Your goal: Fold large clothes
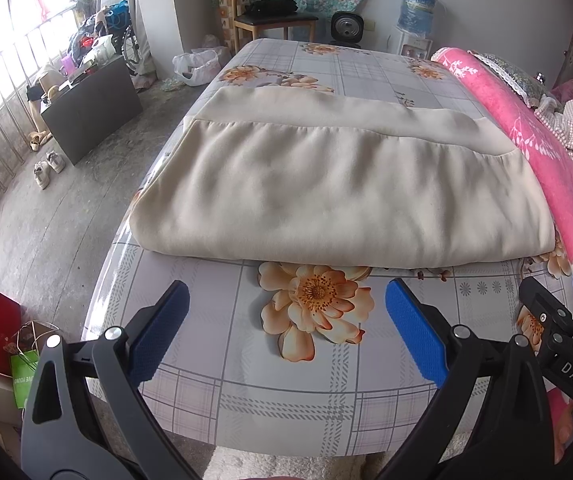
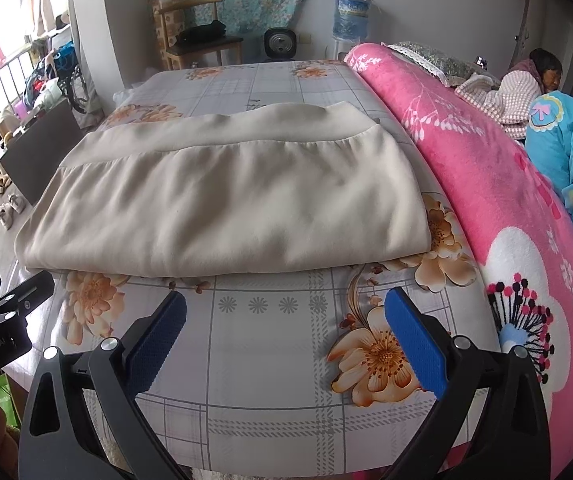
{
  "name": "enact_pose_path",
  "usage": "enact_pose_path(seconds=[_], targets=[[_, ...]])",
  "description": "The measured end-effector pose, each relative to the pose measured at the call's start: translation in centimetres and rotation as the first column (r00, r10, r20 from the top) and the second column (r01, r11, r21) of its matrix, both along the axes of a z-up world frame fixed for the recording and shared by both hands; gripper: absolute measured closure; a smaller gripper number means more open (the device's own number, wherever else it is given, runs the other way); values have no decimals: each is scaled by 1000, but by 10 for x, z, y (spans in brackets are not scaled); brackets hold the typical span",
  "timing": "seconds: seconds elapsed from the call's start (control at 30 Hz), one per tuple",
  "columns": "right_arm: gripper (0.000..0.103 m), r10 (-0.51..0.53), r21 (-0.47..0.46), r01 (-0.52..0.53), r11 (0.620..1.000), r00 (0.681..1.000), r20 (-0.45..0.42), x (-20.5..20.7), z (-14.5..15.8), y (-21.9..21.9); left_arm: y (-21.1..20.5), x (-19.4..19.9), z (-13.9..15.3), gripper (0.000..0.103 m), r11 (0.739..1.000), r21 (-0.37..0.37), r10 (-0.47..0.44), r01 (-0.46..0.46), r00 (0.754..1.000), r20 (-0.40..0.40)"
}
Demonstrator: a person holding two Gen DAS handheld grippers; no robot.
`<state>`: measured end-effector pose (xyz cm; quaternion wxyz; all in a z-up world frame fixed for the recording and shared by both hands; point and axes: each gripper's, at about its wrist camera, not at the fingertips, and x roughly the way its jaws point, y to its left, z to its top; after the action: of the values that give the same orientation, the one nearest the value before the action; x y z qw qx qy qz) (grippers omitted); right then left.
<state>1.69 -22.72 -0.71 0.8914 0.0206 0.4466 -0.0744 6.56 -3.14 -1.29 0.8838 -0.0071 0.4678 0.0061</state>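
Left gripper [image 1: 286, 312] and right gripper [image 2: 285, 324] held spread wide, grasping nothing.
Folded cream garment [image 1: 338, 184] is laid flat on the floral bed [image 1: 246, 360], beyond both.

Bright daylight from left window [image 1: 14, 8] (blown out); fisheye-bent edges.

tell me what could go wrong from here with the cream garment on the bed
1. The folded cream garment reaches the bed's left edge; a tug there may slide it onto the floor.
2. Its right side lies against the pink blanket, so the right claw could pinch both.
3. The stacked layers may make the open left claw grab only the top one.
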Motion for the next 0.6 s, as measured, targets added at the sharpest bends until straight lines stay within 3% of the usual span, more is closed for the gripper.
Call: enact_pose_path(seconds=[0.6], targets=[[6, 2, 3, -2, 1000, 1000, -4, -3, -2, 1, 1, 0, 0, 8, 1000, -5, -1, 1, 1000, -1]])
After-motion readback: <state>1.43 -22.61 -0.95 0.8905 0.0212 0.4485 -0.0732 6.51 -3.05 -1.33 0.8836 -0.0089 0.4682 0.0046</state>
